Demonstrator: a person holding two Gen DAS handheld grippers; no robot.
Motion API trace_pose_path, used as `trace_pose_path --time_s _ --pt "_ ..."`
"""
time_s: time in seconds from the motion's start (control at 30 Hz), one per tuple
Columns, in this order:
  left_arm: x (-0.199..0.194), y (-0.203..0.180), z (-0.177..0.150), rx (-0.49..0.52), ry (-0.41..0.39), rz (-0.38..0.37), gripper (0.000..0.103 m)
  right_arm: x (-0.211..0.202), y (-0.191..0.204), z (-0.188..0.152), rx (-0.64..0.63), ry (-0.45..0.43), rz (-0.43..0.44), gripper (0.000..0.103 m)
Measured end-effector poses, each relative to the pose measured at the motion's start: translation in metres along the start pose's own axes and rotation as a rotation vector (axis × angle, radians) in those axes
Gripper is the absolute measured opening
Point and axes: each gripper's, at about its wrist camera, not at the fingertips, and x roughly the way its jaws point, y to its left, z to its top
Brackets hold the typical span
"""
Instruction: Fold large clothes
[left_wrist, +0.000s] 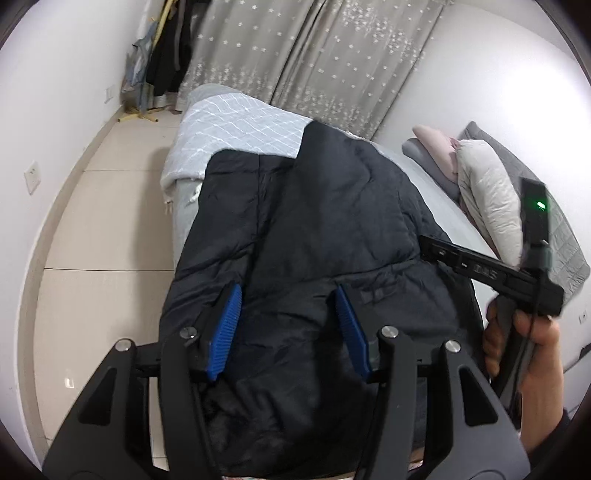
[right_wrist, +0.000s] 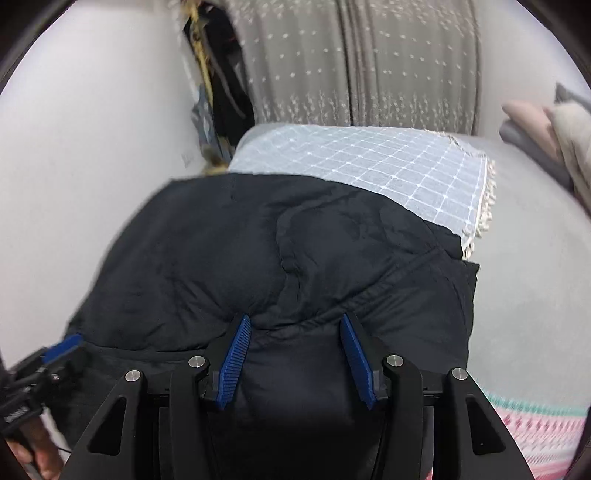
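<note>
A large black padded jacket (left_wrist: 314, 229) lies folded over on the grey bed; it also fills the right wrist view (right_wrist: 258, 251). My left gripper (left_wrist: 288, 295) is open, its blue pads spread just above the jacket's near part, holding nothing. My right gripper (right_wrist: 295, 325) is open too, hovering over a fold ridge of the jacket. The right gripper's body shows at the right of the left wrist view (left_wrist: 517, 273), held in a hand. The left gripper's blue finger tip (right_wrist: 62, 347) shows at the lower left of the right wrist view.
A light blue checked blanket (left_wrist: 236, 125) lies beyond the jacket (right_wrist: 369, 166). Pillows (left_wrist: 487, 192) are stacked at the right. Grey curtains (left_wrist: 314, 55) hang behind. A coat rack (left_wrist: 166, 55) stands in the corner. Tiled floor (left_wrist: 103, 221) lies left. A pink patterned cloth (right_wrist: 535, 424) is at near right.
</note>
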Motion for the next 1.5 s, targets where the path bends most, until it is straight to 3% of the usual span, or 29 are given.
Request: trace_pose_path --time_s 0.2,0.37,0.47,0.53,0.6,0.8,0.87,0.97,1.13,1.37,1.5 --pt "0.012 0.005 -0.006 0.009 0.004 0.013 0.055 0.034 0.010 -0.007 -0.028 0.059 -0.052 0.053" --pt "-0.006 0.006 -0.003 -0.008 -0.005 -0.008 0.055 0.032 0.019 -0.006 -0.079 0.039 -0.087 0.053" --pt "-0.035 0.004 -0.003 -0.034 -0.055 -0.004 0.056 0.000 0.010 -0.013 -0.019 -0.035 -0.012 0.057" --pt "-0.060 -0.003 -0.010 -0.019 -0.085 0.037 0.057 -0.023 0.003 -0.024 0.032 -0.071 0.031 0.062" --pt "-0.083 -0.015 -0.023 -0.001 -0.111 0.061 0.069 -0.049 0.002 -0.040 0.047 -0.102 0.069 0.069" --pt "-0.152 -0.048 -0.075 0.038 -0.181 0.173 0.083 -0.128 0.014 -0.101 0.036 -0.150 0.145 0.077" --pt "-0.174 -0.056 -0.093 0.020 -0.199 0.187 0.084 -0.156 0.023 -0.125 0.035 -0.168 0.150 0.081" --pt "-0.206 -0.072 -0.118 0.001 -0.215 0.243 0.097 -0.209 0.037 -0.165 0.017 -0.209 0.152 0.089" --pt "-0.251 -0.105 -0.167 0.105 -0.264 0.383 0.102 -0.288 0.049 -0.225 -0.042 -0.281 0.127 0.097" --pt "-0.301 -0.129 -0.241 0.125 -0.279 0.376 0.102 -0.364 0.052 -0.301 -0.040 -0.342 0.107 0.102" --pt "-0.320 -0.142 -0.263 0.137 -0.285 0.389 0.102 -0.390 0.060 -0.332 -0.068 -0.355 0.083 0.102"
